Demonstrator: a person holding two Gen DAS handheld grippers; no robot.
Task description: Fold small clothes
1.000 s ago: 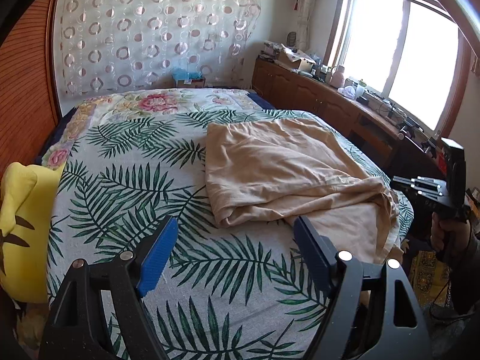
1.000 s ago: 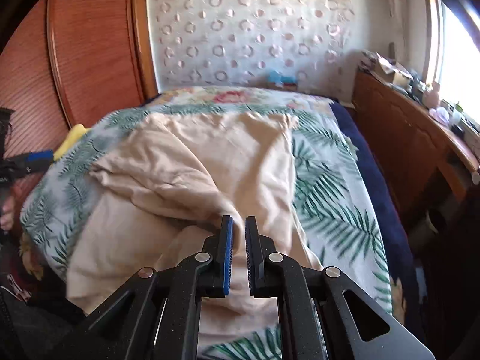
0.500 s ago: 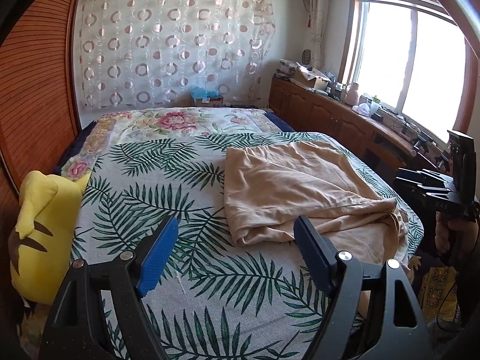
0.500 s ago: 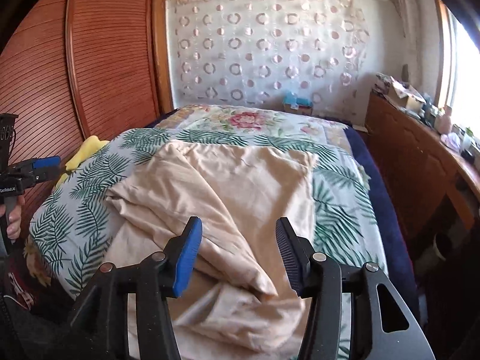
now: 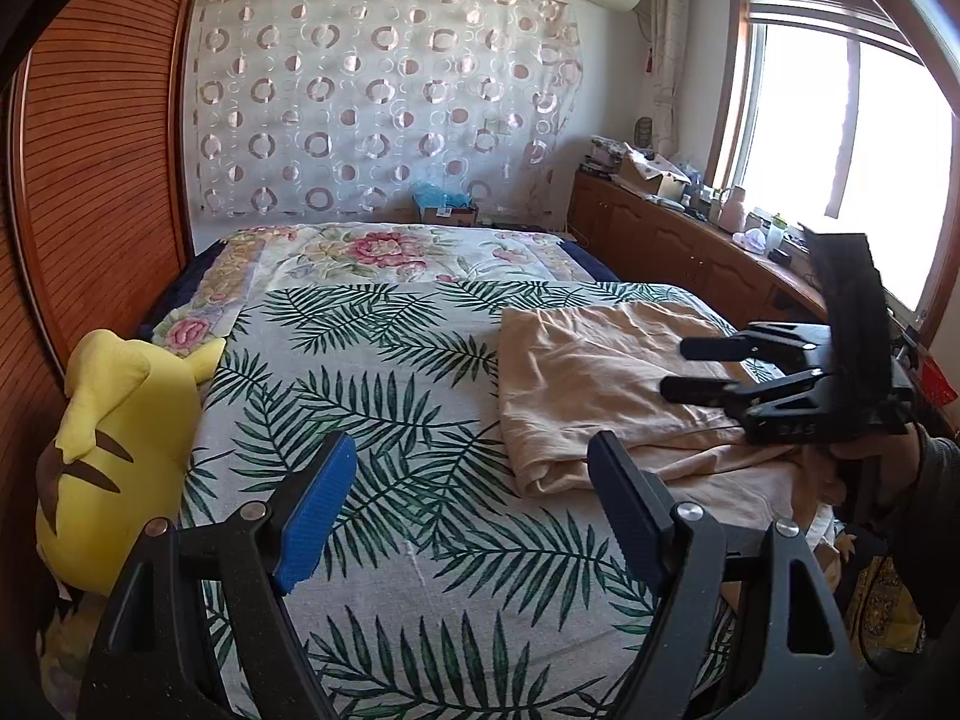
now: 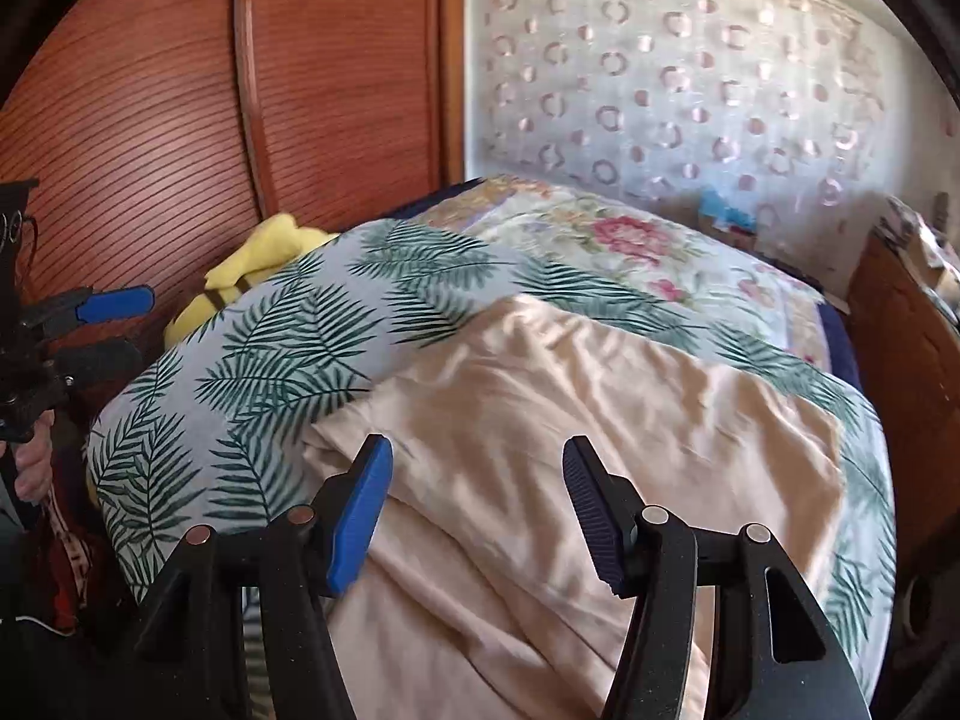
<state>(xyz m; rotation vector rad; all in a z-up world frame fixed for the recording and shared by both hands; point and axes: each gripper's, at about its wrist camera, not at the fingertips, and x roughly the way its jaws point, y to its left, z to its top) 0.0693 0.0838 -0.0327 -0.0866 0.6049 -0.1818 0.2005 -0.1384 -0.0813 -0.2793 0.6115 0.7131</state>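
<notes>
A beige garment (image 5: 606, 378) (image 6: 540, 420) lies partly folded on the near right part of the palm-leaf bedspread (image 5: 384, 396) (image 6: 270, 360), its lower part hanging over the bed's edge. My left gripper (image 5: 471, 504) stands open above the bedspread, left of the garment, holding nothing. My right gripper (image 6: 477, 504) hovers above the garment with its jaws opening and nothing gripped between them. In the left wrist view the right gripper (image 5: 696, 369) shows over the garment's right side, held by a hand (image 5: 864, 468). At the right wrist view's left edge is the left gripper (image 6: 108, 327).
A yellow plush toy (image 5: 114, 450) (image 6: 252, 270) leans at the bed's left side against a wooden wardrobe (image 5: 90, 180). A floral quilt (image 5: 384, 252) covers the bed's far end. A cluttered wooden cabinet (image 5: 690, 240) runs under the window on the right.
My right gripper let go of the beige garment, opened wide and swung leftward over it. The left gripper drew back a little and tilted up, staying open.
</notes>
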